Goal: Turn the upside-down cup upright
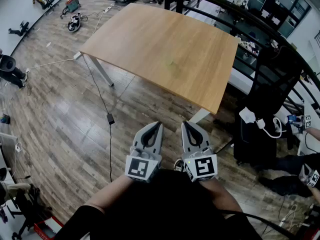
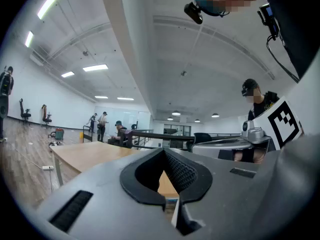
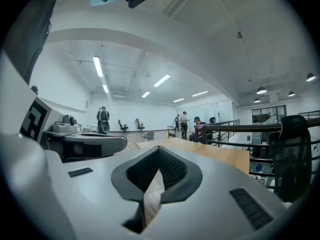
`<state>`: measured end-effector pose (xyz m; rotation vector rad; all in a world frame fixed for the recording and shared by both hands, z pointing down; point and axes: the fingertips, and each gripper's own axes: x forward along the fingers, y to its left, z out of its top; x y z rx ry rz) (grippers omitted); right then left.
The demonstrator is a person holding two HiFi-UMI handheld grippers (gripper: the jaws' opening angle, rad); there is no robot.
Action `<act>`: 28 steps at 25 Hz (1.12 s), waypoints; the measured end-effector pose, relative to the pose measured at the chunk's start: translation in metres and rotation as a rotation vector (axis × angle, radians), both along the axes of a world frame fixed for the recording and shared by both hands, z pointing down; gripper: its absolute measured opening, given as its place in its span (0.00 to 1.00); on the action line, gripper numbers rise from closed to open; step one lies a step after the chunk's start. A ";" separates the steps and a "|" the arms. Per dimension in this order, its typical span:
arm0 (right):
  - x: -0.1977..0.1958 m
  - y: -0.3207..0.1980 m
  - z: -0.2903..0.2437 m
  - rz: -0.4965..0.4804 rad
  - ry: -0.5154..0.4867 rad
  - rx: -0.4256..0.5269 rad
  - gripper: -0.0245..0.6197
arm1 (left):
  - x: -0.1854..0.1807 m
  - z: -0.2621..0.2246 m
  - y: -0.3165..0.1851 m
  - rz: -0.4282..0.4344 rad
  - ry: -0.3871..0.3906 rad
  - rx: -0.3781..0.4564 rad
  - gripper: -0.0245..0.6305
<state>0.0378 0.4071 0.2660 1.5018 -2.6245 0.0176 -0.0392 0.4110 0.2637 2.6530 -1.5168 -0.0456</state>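
No cup shows in any view. The light wooden table [image 1: 165,54] stands ahead of me with a bare top; it also shows in the left gripper view [image 2: 95,154] and the right gripper view [image 3: 215,154]. My left gripper [image 1: 156,125] and right gripper [image 1: 186,125] are held side by side close to my body, over the wood floor and short of the table's near edge. Both point roughly level. The left gripper [image 2: 162,151] is shut with nothing between its jaws, and so is the right gripper [image 3: 159,150].
A black office chair [image 1: 270,99] stands right of the table against a dark railing [image 1: 250,19]. A cable with a power brick [image 1: 110,118] runs across the floor on the left. Tools [image 1: 75,21] lie at the far left. People stand far off [image 2: 102,124].
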 end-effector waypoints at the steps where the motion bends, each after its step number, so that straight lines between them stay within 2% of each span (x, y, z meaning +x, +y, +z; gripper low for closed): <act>1: -0.003 -0.002 -0.001 0.003 0.003 -0.001 0.06 | -0.002 -0.001 -0.001 0.009 -0.003 0.002 0.05; 8: -0.021 -0.022 0.005 0.052 -0.005 -0.007 0.06 | -0.023 0.010 -0.020 0.032 -0.013 -0.020 0.05; 14: -0.019 -0.079 0.027 0.068 -0.050 -0.062 0.06 | -0.026 0.028 -0.073 0.040 -0.030 -0.034 0.05; 21: 0.002 -0.207 0.042 0.002 -0.009 -0.046 0.06 | -0.008 0.042 -0.199 -0.027 -0.037 -0.072 0.05; 28: 0.001 -0.325 0.079 -0.065 0.037 -0.121 0.06 | -0.001 0.068 -0.317 -0.066 -0.052 -0.069 0.05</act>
